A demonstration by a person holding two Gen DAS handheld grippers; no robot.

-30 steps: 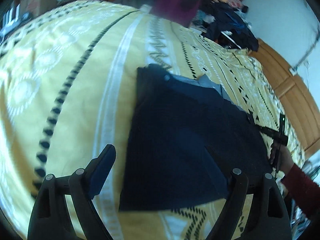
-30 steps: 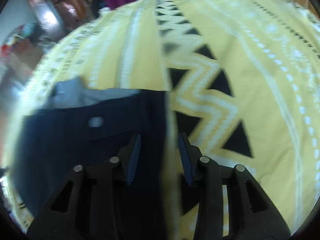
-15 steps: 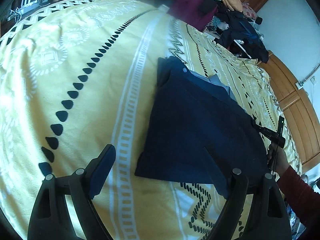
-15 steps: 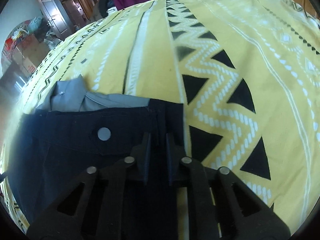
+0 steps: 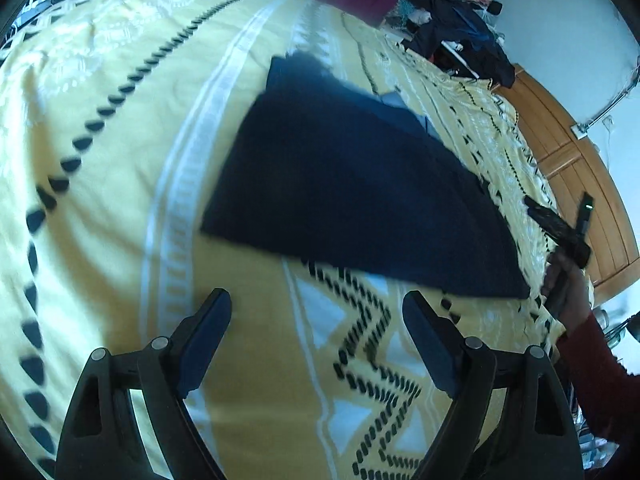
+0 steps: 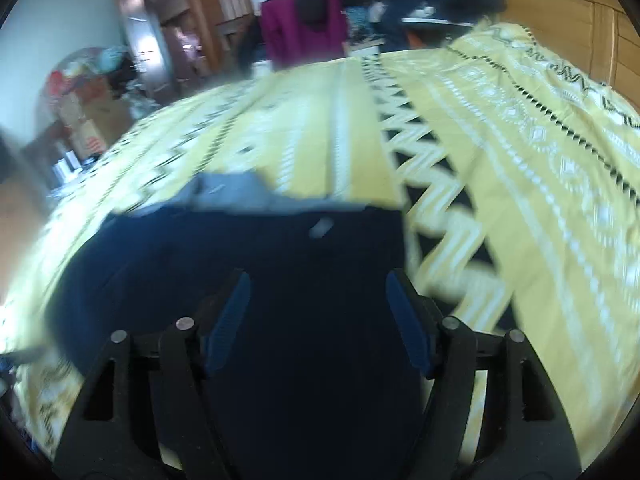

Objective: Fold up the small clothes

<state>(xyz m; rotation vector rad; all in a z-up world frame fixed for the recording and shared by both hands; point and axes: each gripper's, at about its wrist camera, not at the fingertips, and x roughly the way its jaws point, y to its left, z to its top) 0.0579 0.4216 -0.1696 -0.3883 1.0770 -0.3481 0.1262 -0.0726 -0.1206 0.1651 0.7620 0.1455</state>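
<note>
The dark shorts [image 5: 360,196] lie flat mid-bed, yellow blanket [image 5: 120,120] bare all round. Left gripper [image 5: 316,320] and right gripper [image 6: 318,300] both gape wide, holding nothing.

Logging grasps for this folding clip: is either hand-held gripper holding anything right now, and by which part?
Nothing is held. The left hand-held gripper is open over the yellow bedspread; the right hand-held gripper is open above the dark garment.

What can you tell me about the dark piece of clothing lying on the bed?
The dark navy garment looks like folded shorts or trousers of plain woven cloth. It lies flat on the yellow patterned bedspread, with a pale round button near its waistband and grey lining showing at the far edge. Neither gripper holds it; both sets of jaws stand open.
</note>
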